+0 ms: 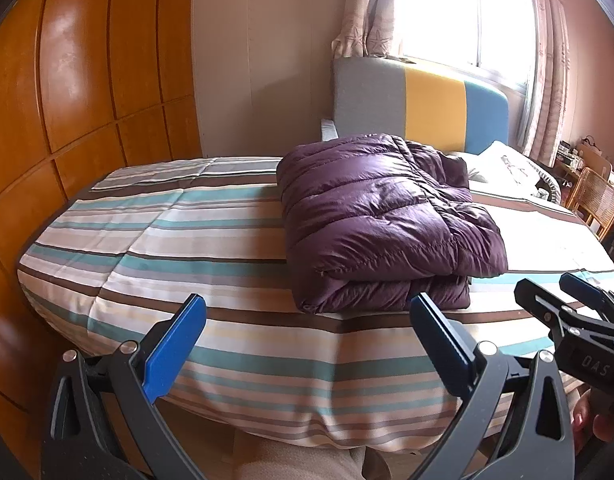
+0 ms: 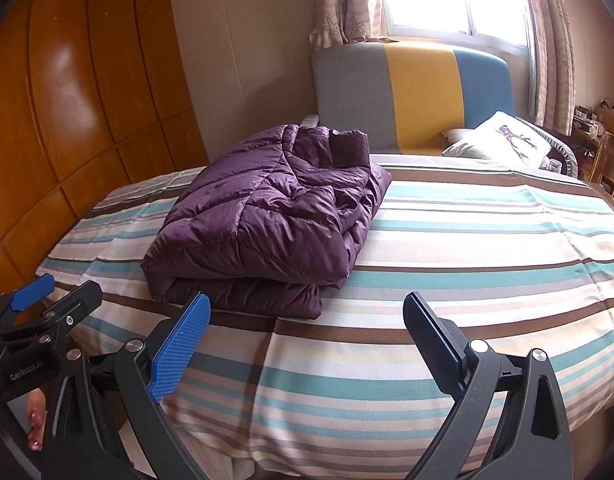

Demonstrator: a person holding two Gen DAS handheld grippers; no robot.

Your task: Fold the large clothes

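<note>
A purple quilted down jacket [image 1: 387,220] lies folded in a thick bundle on the striped bed [image 1: 187,240]. In the right wrist view the jacket [image 2: 267,220] sits left of centre on the bed [image 2: 467,260]. My left gripper [image 1: 307,312] is open and empty, held off the bed's near edge in front of the jacket. My right gripper [image 2: 307,312] is open and empty, also off the near edge, to the right of the jacket. Each gripper shows at the edge of the other's view: the right one [image 1: 567,300] and the left one [image 2: 39,292].
A wooden wardrobe [image 1: 67,100] stands along the left. A grey, yellow and blue headboard [image 1: 423,104] is at the far end under a bright window. A white pillow [image 2: 503,140] lies at the bed's far right. A wicker chair [image 1: 595,200] stands right of the bed.
</note>
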